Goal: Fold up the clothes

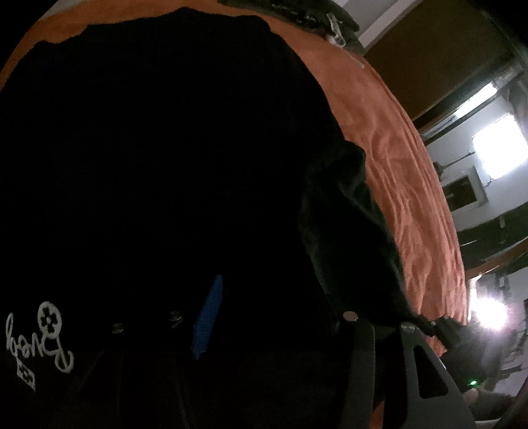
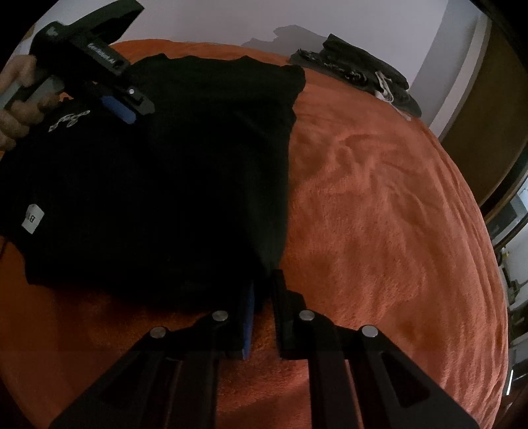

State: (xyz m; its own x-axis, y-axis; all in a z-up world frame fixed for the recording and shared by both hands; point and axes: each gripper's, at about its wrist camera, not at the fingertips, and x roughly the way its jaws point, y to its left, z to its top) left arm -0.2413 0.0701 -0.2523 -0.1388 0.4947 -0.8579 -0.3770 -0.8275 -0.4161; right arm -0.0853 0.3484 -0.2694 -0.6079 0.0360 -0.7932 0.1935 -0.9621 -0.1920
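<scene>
Black left hand-held gripper (image 2: 132,109) angled over shirt (image 2: 184,171)

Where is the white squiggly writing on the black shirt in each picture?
Left wrist view: the writing is at the bottom left corner, large and close.
Right wrist view: the writing is at the upper left, small, just beside the left gripper.
Shared landmark: the pile of dark clothes at the far edge of the orange bed.

Bedroom, orange bedspread (image 2: 379,204), clothes pile (image 2: 363,76)
</scene>
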